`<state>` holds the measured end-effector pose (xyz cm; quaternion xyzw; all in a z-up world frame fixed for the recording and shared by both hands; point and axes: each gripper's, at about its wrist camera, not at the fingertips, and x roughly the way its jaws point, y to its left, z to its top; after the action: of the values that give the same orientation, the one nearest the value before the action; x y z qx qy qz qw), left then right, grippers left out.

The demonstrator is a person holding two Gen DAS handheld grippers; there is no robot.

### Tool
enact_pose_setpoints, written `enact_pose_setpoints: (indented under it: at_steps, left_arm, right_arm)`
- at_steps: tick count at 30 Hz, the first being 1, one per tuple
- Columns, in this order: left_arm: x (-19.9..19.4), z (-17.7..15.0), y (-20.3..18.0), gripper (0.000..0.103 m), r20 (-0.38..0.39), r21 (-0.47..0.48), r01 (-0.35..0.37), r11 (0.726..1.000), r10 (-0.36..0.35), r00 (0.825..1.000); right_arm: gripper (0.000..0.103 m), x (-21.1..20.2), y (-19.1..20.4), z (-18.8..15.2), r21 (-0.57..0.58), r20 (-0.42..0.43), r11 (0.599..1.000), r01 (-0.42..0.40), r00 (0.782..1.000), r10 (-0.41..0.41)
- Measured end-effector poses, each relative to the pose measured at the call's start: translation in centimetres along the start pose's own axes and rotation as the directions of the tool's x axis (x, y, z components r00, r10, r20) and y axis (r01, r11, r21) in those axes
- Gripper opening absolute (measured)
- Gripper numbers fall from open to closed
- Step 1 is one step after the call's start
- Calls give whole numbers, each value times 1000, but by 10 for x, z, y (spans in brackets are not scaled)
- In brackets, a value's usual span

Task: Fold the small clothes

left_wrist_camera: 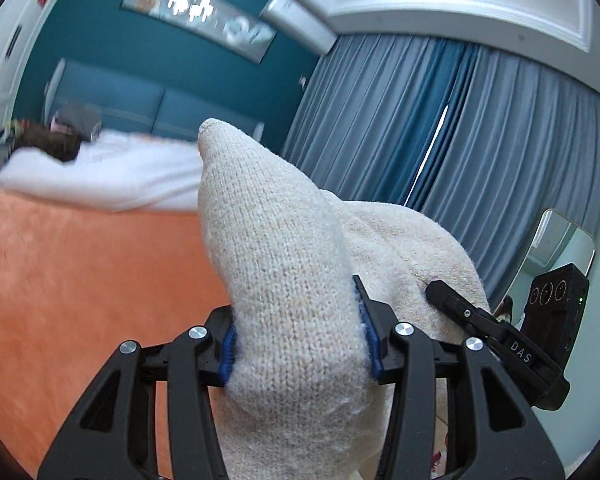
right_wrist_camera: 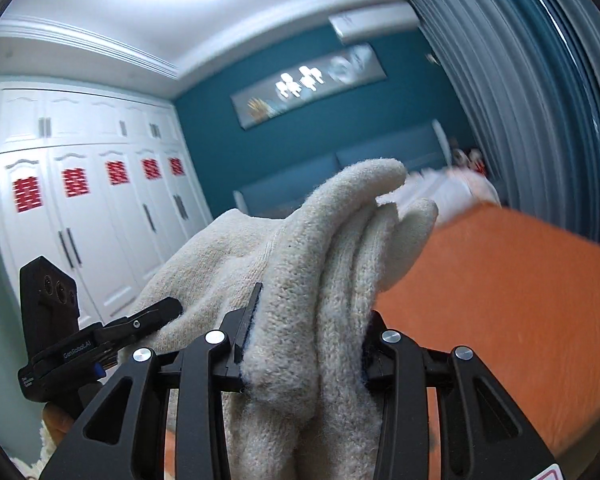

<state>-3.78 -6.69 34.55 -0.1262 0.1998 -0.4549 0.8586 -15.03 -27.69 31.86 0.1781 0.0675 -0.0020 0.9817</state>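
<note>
Bed (left_wrist_camera: 80, 280) with orange cover fills the frame's lower left; white bedding (left_wrist_camera: 112, 176) lies at its far end.

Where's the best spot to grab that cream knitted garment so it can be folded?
By its top edge, one bunched corner in each gripper, coming from the near side. The cream knitted garment is limp; the left gripper and right gripper clamp thick folds, letting the rest hang straight.

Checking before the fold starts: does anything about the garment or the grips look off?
Nothing damaged. The cream knit garment is bunched thick in both the left gripper and right gripper, not flat above the orange bed cover.
</note>
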Motion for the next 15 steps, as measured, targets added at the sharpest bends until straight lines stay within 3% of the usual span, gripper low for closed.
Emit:
enact_pose_setpoints:
  at_steps: [5,8,10,12,13,15]
  left_arm:
    - [-50,40,18,47,119,56,-33,998,26,993]
    - [-54,45,51,50,135,36,-90,995,84,987]
    - [-50,36,82,54,90,-19,-132,991,133,987]
    - [-43,7,126,61,-12,-97,-190,977,190,982]
    - [-34,-15,149,67,-68,-132,-227,965,220,973]
    - [-17,-76,200,75,-212,-191,-339,921,298,931]
  right_arm:
    - [37,15,45,31,-53,64,993,-108,992,111]
    - [38,44,59,28,-36,23,989,-145,989,146]
    - [41,69,60,7,-18,-43,989,-144,989,143]
    - [49,115,50,-33,35,-171,990,-138,975,142]
    - [53,136,39,-62,74,-241,989,-125,961,139]
    - [55,167,17,-133,106,-387,994,-38,919,76]
